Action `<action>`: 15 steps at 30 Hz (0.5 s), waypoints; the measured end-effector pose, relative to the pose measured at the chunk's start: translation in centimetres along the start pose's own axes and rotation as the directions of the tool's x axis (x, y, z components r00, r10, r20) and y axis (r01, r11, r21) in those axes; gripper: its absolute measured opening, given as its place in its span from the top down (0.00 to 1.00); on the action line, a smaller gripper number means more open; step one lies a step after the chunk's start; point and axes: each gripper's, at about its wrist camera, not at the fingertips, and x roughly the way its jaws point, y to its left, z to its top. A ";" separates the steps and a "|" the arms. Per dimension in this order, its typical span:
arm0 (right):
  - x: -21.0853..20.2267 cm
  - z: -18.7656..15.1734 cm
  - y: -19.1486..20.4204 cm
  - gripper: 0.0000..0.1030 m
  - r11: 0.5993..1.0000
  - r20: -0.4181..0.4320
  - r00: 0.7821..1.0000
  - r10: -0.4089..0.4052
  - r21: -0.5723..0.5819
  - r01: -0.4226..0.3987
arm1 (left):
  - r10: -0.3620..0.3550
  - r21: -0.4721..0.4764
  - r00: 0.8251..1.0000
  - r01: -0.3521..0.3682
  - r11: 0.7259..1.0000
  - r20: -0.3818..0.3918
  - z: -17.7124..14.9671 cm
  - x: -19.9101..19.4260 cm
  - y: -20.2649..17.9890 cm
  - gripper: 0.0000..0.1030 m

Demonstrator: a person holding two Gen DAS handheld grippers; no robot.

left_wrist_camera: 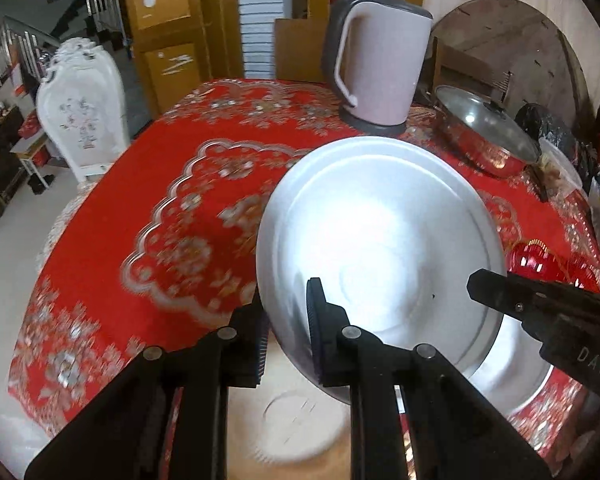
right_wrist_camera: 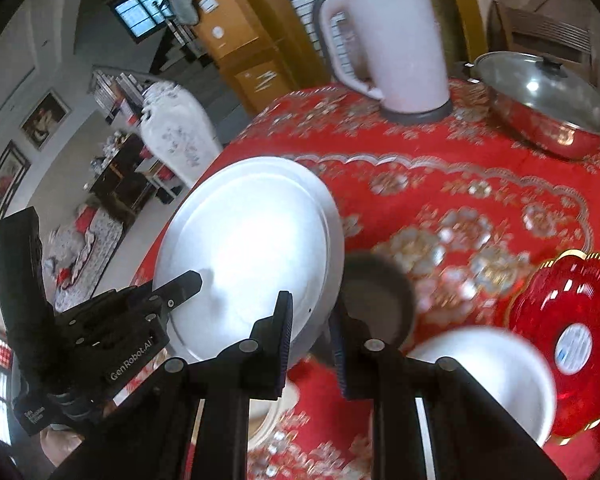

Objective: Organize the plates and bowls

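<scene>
White and glossy, the plate (left_wrist_camera: 380, 248) is round with a raised rim and a faint ring at its centre, and it hangs tilted above the red patterned tabletop (left_wrist_camera: 140, 208), in front of the pale pink kettle (left_wrist_camera: 380, 64). Both tools grip its rim: the left tool (left_wrist_camera: 286, 336) has one finger under the near edge and one over it, closed on the plate, and the right tool (right_wrist_camera: 310, 340) pinches the opposite edge in the same way. Under the plate, in the right wrist view, a second white plate (right_wrist_camera: 334, 216) shows as a crescent; whether the two touch I cannot tell. Below it, nearer than the kettle, lie a dark bowl (right_wrist_camera: 380, 292), a white bowl (right_wrist_camera: 496, 372) and a red scalloped dish (right_wrist_camera: 572, 340) with a round label too blurred to read. A beige plate (left_wrist_camera: 296, 416) lies on the tabletop beneath the held plate. To the kettle's right stands a red pot with a glass lid (left_wrist_camera: 488, 136). The left tool's body reads "GenRobot.AI"; the right tool's shows "DAS".
</scene>
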 end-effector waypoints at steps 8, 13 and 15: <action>0.8 -4.7 3.1 0.79 0.998 -0.054 0.998 0.014 -0.060 -0.018 | 0.019 -0.059 1.000 -0.019 0.998 -0.001 -5.3 -1.2 3.0 0.85; 1.6 -6.7 3.4 0.79 0.998 -0.079 0.997 0.008 -0.066 -0.013 | 0.062 -0.048 0.998 -0.061 0.997 0.020 -7.4 -1.5 3.0 0.85; 1.9 -7.2 3.2 0.79 0.998 -0.089 0.996 0.006 -0.061 -0.011 | 0.073 -0.042 0.997 -0.072 0.996 0.023 -8.0 -1.4 2.8 0.85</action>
